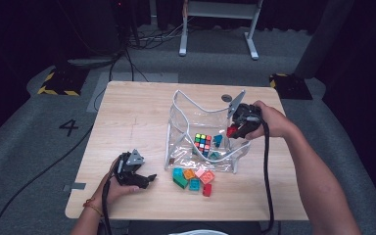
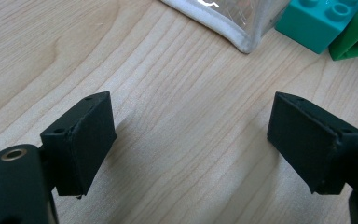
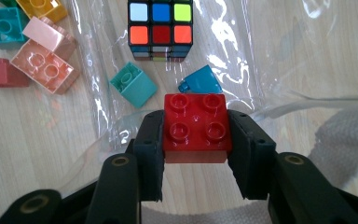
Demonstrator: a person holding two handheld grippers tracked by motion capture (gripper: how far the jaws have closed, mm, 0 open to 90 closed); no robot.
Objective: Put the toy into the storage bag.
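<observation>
Above the clear bag (image 1: pixel 203 125) on the tabletop (image 1: pixel 127 117), the right tool (image 1: pixel 236 128) holds a red brick (image 1: pixel 231 131) over the bag's open rim; the left tool (image 1: pixel 147 180) rests near loose bricks (image 1: pixel 194 178), its tips hard to make out. Along the left tool's own view, its jaws stand apart over bare wood, a teal brick (image 2: pixel 314 21) cut off at the edge. Along the right tool's view, the jaws clamp the red brick (image 3: pixel 196 127) by its sides, above a puzzle cube (image 3: pixel 160 28) blurred by plastic.
</observation>
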